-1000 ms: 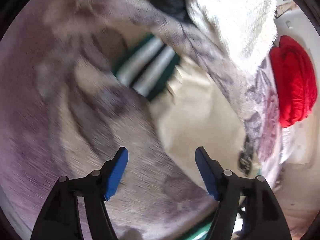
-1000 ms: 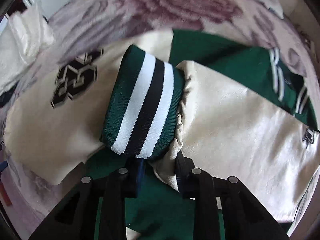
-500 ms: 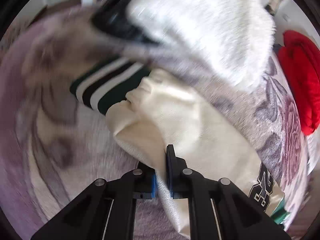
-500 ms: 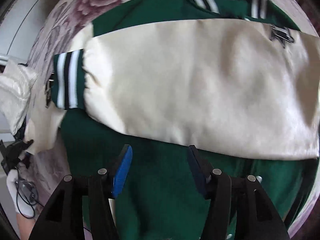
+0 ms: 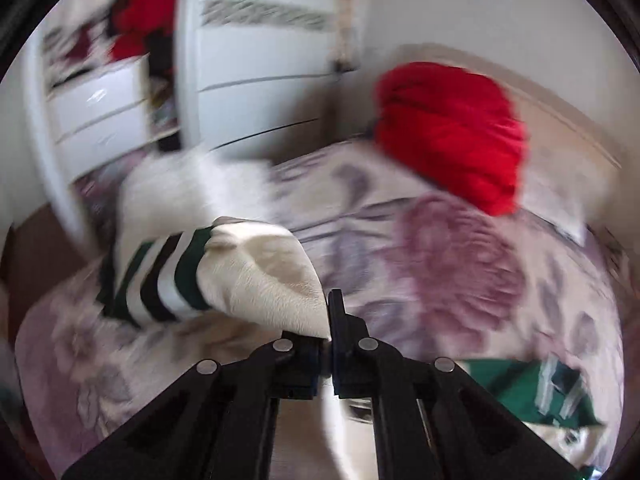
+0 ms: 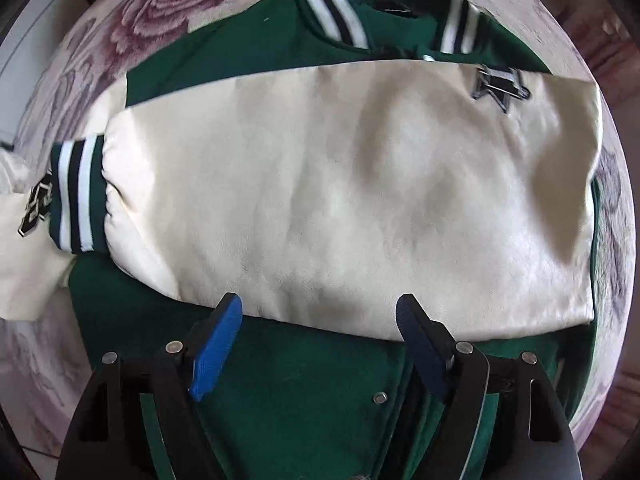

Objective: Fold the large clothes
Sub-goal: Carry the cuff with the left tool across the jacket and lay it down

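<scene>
The left claw (image 5: 326, 346) is pinching a cream sleeve (image 5: 260, 276) and holds it up over the bed (image 5: 460, 280). The right claw (image 6: 320, 316) is opening with nothing in it, just above the green jacket (image 6: 320, 400), which lies flat on the bed.

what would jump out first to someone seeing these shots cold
The green jacket spread on the floral bedspread, with one cream sleeve folded flat across its body. Above it the right gripper is opening, nothing between its fingers. In the left view, the left gripper is shut on the other sleeve, lifted off the bed, with a red bundle behind.
</scene>
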{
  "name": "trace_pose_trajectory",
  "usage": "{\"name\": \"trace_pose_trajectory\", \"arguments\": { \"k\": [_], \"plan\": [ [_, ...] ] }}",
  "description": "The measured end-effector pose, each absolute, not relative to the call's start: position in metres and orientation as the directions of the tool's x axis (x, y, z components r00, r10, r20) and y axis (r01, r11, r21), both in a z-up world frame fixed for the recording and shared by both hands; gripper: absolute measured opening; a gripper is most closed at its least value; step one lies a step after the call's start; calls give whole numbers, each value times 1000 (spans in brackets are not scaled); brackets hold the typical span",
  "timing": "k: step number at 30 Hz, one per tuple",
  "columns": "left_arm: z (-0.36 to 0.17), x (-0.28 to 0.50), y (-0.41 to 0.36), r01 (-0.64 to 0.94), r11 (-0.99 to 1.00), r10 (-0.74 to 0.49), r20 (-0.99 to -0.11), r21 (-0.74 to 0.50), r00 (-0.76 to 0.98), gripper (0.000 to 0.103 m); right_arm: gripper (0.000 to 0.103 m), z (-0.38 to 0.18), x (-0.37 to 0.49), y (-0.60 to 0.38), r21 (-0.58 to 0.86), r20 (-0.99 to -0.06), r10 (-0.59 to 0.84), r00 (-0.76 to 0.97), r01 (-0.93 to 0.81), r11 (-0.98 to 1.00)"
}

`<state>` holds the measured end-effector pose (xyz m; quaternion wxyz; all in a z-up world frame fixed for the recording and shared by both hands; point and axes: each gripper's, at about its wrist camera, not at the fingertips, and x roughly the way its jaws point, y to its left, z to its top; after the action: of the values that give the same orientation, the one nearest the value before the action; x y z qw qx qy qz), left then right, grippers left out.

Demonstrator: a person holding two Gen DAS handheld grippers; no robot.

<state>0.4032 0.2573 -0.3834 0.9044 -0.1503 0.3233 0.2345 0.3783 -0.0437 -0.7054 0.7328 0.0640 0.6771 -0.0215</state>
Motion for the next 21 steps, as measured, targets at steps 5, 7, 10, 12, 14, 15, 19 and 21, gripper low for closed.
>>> {"name": "trace_pose_trajectory", "arguments": {
  "k": [5,7,10,12,14,15,19,21],
  "plan": [
    [-372,438,128,-258,956,97,-683,-137,723,2,81,-692,339,-117,108,-992,90,85,243,964],
    [-382,445,63,-148,975,-17,-714,-167,700,2,81,-692,317,-145,122,-992,104,74,304,945],
    [-408,457,-20,-32,979,-137,-760,-203,635,2,81,-700,288,-200,112,-994,100,52,382,917],
    [-435,462,-78,43,974,-206,-800,-221,563,2,81,-705,268,-227,102,-995,95,37,426,899],
    [-469,469,-131,124,967,-253,-853,-221,457,3,81,-710,254,-258,93,-995,93,23,467,880],
    [-486,473,-151,153,965,-256,-882,-212,395,4,81,-713,246,-276,105,-994,108,22,492,864],
    [-538,468,-193,248,955,-223,-944,-161,245,11,81,-716,229,-323,147,-988,154,33,549,823],
    [-538,457,-191,263,950,-230,-946,-167,230,22,81,-713,223,-344,181,-982,182,55,562,807]
  ]
}}
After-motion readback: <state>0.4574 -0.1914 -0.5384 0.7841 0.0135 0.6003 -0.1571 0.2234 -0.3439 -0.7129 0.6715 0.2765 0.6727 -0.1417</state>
